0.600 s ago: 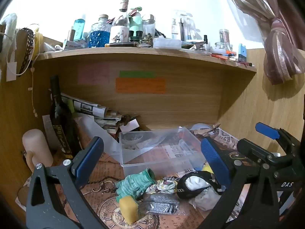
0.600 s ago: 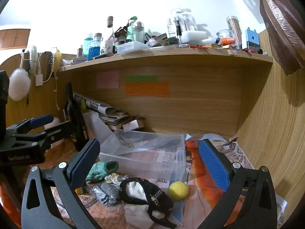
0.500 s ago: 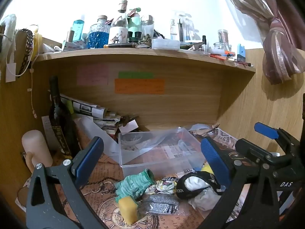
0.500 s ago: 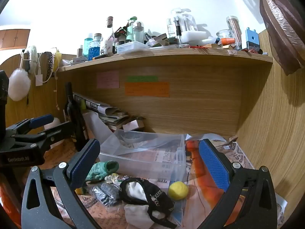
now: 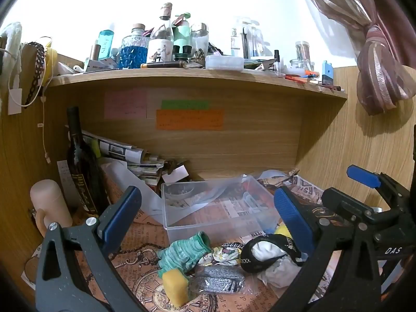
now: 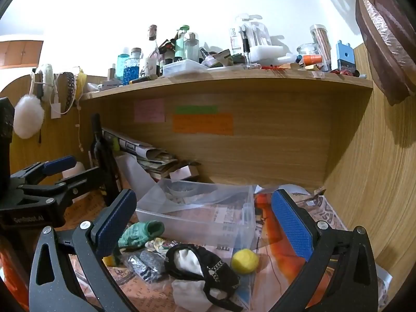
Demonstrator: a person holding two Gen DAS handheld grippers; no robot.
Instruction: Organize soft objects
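Observation:
A pile of soft things lies in front of a clear plastic bin [image 5: 213, 208] [image 6: 208, 215]: a green knit sock [image 5: 184, 251] [image 6: 140, 234], a yellow sponge [image 5: 175, 287], a grey glittery pouch [image 5: 221, 282] [image 6: 145, 261], a black-and-white cloth bundle [image 5: 270, 256] [image 6: 200, 265], and a yellow ball [image 6: 245, 258]. My left gripper [image 5: 205, 215] is open and empty above the pile. My right gripper [image 6: 202, 221] is open and empty, to the right of the left one.
A dark wine bottle [image 5: 83, 166], a pale cylinder [image 5: 49, 208] and stacked newspapers [image 5: 130, 156] stand at the back left. A shelf [image 5: 197, 78] crowded with bottles hangs overhead. Wooden walls close in the left, back and right sides. Patterned paper covers the desk.

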